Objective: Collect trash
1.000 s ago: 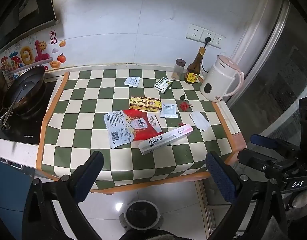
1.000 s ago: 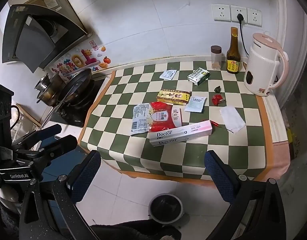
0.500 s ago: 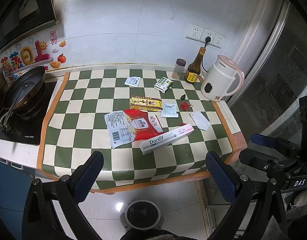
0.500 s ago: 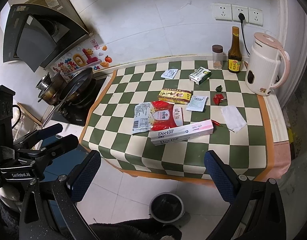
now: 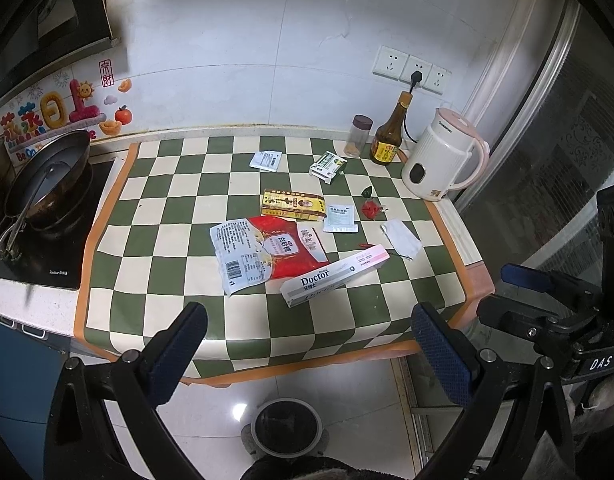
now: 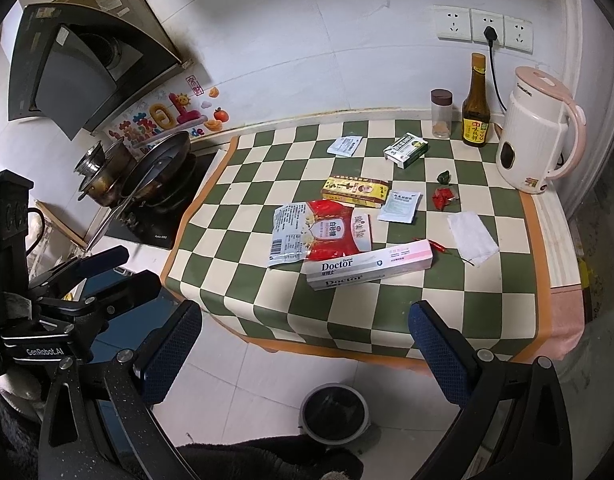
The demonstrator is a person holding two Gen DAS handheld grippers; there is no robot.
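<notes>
Trash bin (image 6: 334, 411) on floor, seemingly empty.

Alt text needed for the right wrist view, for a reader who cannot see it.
The open right gripper hangs above the floor before a green-and-cream checkered counter mat strewn with trash: a white Doctor toothpaste box, a red-and-white plastic bag, a yellow carton. A round dark bin stands below.
</notes>
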